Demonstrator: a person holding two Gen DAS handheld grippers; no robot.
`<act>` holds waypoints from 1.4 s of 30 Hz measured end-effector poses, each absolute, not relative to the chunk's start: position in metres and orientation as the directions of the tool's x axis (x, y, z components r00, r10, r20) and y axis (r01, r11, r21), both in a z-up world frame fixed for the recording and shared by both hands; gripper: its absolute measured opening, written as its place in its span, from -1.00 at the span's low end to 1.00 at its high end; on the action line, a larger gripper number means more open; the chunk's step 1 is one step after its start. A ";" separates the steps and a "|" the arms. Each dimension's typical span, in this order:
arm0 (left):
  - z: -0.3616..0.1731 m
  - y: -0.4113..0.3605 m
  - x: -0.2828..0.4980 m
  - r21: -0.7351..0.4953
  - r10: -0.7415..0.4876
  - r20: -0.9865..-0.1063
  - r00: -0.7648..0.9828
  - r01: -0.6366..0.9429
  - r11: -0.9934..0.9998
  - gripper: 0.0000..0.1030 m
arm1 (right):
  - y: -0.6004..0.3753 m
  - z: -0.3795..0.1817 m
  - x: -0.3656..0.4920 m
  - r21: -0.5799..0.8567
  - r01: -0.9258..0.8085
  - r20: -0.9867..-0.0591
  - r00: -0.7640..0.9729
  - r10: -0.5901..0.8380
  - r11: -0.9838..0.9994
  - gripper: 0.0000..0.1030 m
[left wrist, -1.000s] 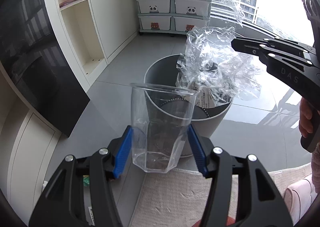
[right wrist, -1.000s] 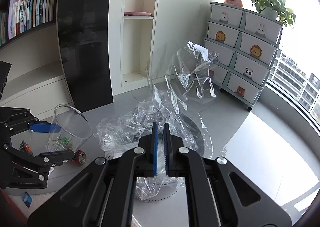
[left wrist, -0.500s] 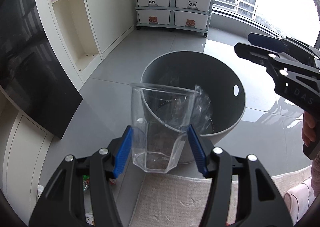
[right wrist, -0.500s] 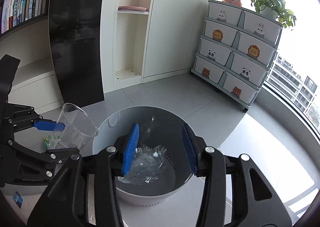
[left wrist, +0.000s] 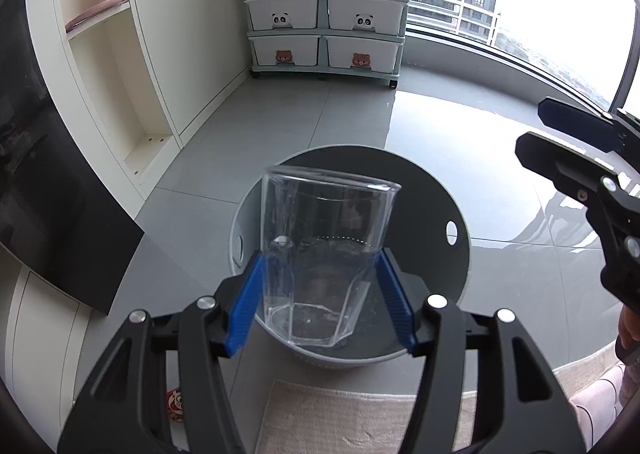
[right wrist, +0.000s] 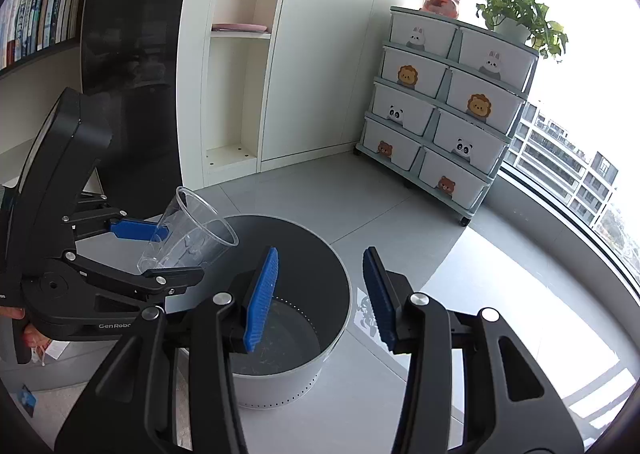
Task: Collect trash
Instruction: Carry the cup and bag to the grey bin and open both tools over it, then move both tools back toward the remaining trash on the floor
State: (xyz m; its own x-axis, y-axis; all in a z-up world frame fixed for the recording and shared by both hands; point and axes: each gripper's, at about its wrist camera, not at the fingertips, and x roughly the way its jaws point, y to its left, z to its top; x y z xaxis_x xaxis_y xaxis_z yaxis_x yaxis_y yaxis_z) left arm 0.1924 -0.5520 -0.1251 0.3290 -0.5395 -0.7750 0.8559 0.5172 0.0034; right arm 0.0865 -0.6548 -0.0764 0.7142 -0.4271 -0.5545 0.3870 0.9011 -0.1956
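- Right gripper [right wrist: 320, 296]: jaws have just been opening and now stand parted with nothing between the blue pads; a second ago they were clamped on a wad of clear plastic film. Hangs above the near rim of the bin.
- Clear plastic film: gone from the pads, last seen dropping into the bin; not discernible in either present view. Judged deposited.
- Grey round bin [left wrist: 456, 190]: stands on the grey tile floor, just beyond the far edge of the beige rug [left wrist: 360, 418].
- Left gripper [left wrist: 320, 302]: half spread, blue pads pressed on both sides of the cup; has shifted from beside the bin to over its near rim.
- Clear plastic cup [left wrist: 324, 250]: empty, tilted mouth-forward over the bin's opening.
- Task standing: one item binned; the cup appears next, a release over the opening likely sufficing.
- Small red-and-white item [left wrist: 176, 402]: on the floor by the rug's left edge, uncollected.
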 end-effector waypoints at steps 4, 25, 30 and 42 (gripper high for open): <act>-0.128 -0.557 0.191 -0.011 -0.535 -0.788 0.305 0.862 0.507 0.24 | -0.659 -0.077 0.084 -0.197 0.396 -0.555 0.709 -0.435 0.897 -0.17; -0.108 -0.456 0.167 0.004 -0.509 -0.739 0.441 0.758 0.652 0.42 | -0.588 -0.076 0.077 -0.165 0.353 -0.547 0.745 -0.383 0.921 0.13; -0.103 -0.409 0.152 0.014 -0.489 -0.728 0.480 0.724 0.690 0.42 | -0.541 -0.079 0.069 -0.170 0.312 -0.533 0.769 -0.354 0.935 0.32; -0.124 -0.214 0.113 0.024 -0.336 -0.744 0.578 0.525 0.851 0.45 | -0.391 -0.119 0.059 -0.138 0.092 -0.578 0.801 -0.156 0.986 0.33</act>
State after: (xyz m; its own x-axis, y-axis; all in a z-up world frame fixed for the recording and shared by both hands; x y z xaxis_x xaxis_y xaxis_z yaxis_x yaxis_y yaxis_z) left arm 0.1131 -0.2138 -0.1240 0.5777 -0.3357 -0.7440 0.5252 0.8506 0.0240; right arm 0.0586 -0.3911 -0.1188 0.8007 -0.1562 -0.5783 0.0923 0.9861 -0.1385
